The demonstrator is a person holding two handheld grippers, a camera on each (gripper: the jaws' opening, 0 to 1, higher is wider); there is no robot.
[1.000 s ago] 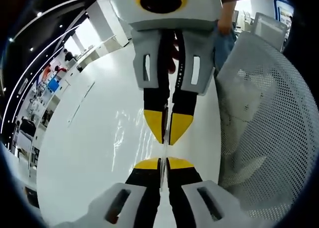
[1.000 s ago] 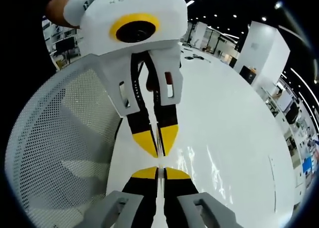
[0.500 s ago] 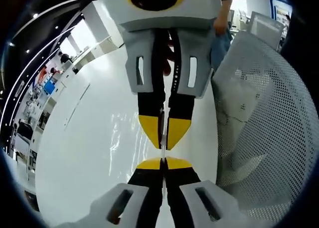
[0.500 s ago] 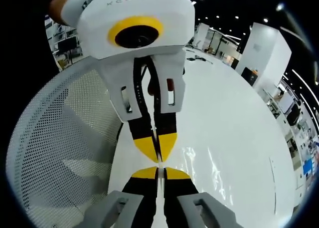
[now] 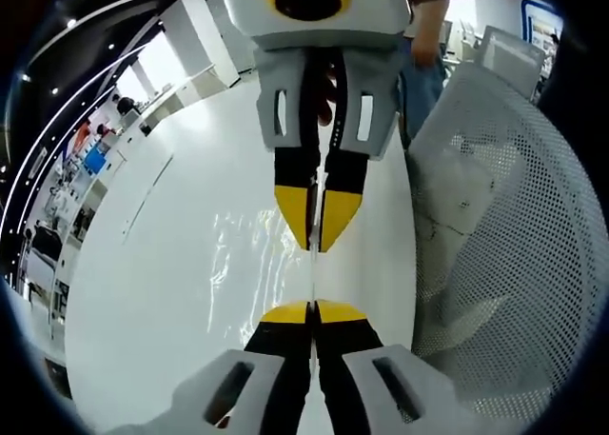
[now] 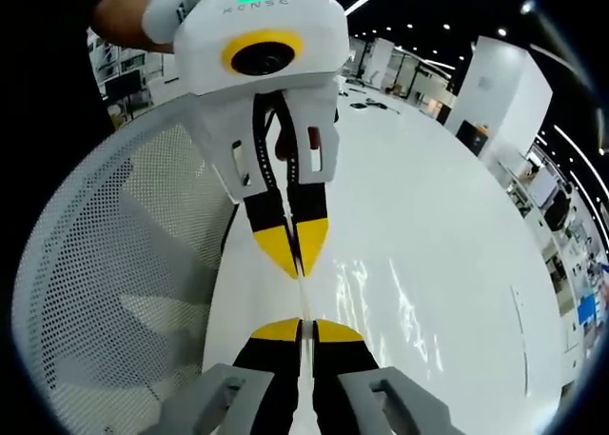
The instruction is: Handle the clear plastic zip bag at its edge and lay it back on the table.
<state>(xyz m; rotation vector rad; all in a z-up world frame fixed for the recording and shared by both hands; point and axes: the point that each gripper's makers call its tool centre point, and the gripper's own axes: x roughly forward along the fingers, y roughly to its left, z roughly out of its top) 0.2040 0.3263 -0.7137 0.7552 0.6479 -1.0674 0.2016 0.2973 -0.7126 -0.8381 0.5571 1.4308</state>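
Left gripper view looks along the left hand-held gripper (image 5: 312, 308), whose yellow-tipped jaws are pressed together on the thin edge of the clear plastic zip bag (image 5: 249, 254). The bag is stretched between the two tools, and its glossy film shows as wavy reflections above the white desk (image 5: 143, 292). Facing it from the top of this view comes the right hand-held gripper (image 5: 315, 235), its jaws also closed on the bag's edge, with a small stretch of the edge between the two pairs of tips. On the right side stands a white perforated mesh basket (image 5: 495, 235), close beside the grippers.

Right gripper view shows the mesh basket (image 6: 114, 292) on its left side. In the middle the right hand-held gripper (image 6: 301, 326) rises from the bottom, clamped on the bag's edge, and the left hand-held gripper (image 6: 297, 259) points down toward it, clamped on the same edge. To the right the zip bag (image 6: 381, 292) gives shiny streaks above the desk (image 6: 457, 264).
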